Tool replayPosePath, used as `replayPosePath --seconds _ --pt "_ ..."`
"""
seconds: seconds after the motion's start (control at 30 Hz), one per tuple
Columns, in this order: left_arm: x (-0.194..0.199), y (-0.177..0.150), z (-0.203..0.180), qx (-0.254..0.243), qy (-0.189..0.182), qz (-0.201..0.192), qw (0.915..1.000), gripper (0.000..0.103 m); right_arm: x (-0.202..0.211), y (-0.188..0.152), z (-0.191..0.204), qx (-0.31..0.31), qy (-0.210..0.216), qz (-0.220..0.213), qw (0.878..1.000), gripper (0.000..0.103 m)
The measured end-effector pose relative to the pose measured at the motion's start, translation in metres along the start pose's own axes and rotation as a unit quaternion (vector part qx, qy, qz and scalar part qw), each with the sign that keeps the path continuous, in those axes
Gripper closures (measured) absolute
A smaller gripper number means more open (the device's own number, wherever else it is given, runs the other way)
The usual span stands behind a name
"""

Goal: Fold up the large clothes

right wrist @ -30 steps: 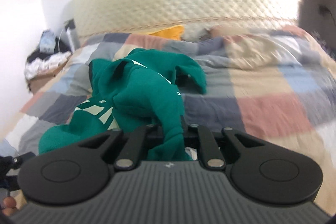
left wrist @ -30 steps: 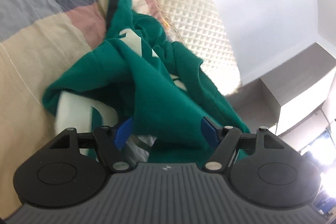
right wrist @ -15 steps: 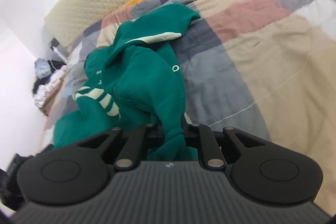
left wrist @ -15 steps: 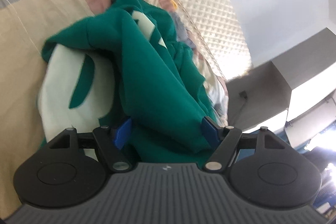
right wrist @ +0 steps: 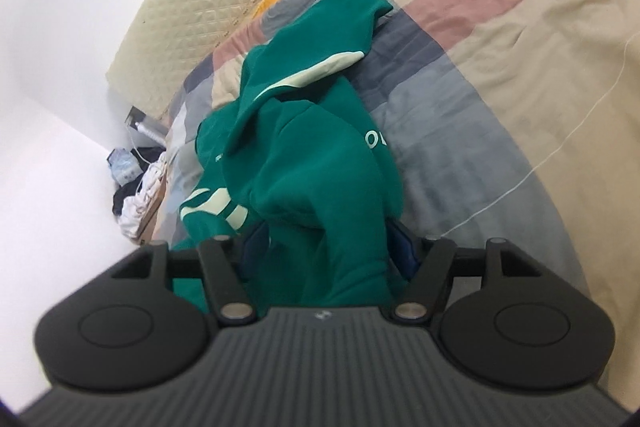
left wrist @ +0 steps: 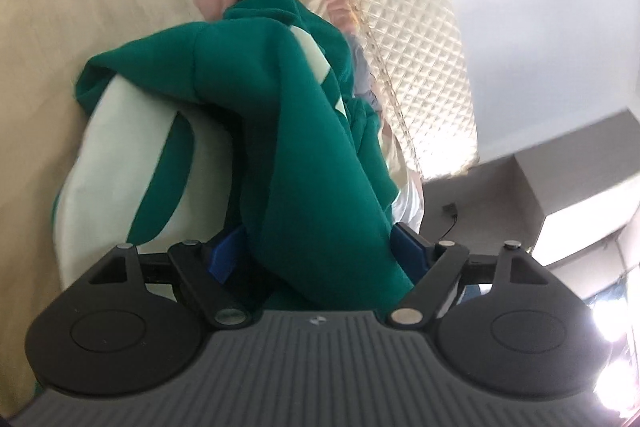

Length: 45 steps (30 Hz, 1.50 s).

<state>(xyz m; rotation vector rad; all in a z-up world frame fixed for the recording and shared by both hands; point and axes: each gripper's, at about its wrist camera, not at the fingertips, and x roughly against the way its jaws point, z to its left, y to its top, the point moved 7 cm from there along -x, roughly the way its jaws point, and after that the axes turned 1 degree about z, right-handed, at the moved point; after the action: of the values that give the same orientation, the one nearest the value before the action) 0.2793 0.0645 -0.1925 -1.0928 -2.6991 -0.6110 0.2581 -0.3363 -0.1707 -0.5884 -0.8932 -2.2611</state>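
where quilted patchwork spreads (right wrist: 500, 75), soft green fleece (right wrist: 304, 155) lies crumpled.

One green sweatshirt (right wrist: 316, 163) (crumpled), one bed (right wrist: 520, 75).

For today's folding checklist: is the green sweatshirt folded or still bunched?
Bunched: the sweatshirt lies in a crumpled heap on the quilt, sleeve trailing.

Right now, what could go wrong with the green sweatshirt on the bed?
1. The crumpled green sweatshirt with pale stripes lies bunched on the patchwork quilt, so folding now would probably trap wrinkles.
2. The right hand-held gripper has just been opening, with cloth between its jaws; the fabric may slip out.
3. The left hand-held gripper also stands wide around thick fabric, which could snag.
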Motion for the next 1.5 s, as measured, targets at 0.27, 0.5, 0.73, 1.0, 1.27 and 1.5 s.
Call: replayPosePath --seconds 0.27,0.5,0.73,1.0,1.27,1.5 --pt "-0.018 0.002 -0.011 -0.054 0.010 0.016 0.9984 0.083 -0.026 -0.005 -0.009 0.004 0.000 0.023 1.000 0.087" --pt "0.043 0.010 -0.059 -0.088 -0.063 -0.090 0.9900 0.095 0.035 0.011 0.052 0.072 0.121 -0.105 0.985 0.091" --pt "0.136 -0.007 -0.110 -0.108 -0.128 -0.151 0.9742 0.096 0.111 0.000 0.110 0.146 0.198 -0.168 0.955 0.091" --pt "0.228 -0.005 -0.206 -0.176 -0.146 -0.203 0.9521 0.096 0.207 0.021 0.181 0.178 0.234 -0.220 0.930 0.091" --pt "0.308 0.031 -0.355 -0.257 -0.111 -0.265 0.9226 0.096 0.306 0.067 0.293 0.270 0.249 -0.284 0.886 0.091" --pt "0.346 0.059 -0.474 -0.327 -0.112 -0.291 0.8923 0.096 0.358 0.128 0.361 0.293 0.241 -0.320 0.868 0.090"
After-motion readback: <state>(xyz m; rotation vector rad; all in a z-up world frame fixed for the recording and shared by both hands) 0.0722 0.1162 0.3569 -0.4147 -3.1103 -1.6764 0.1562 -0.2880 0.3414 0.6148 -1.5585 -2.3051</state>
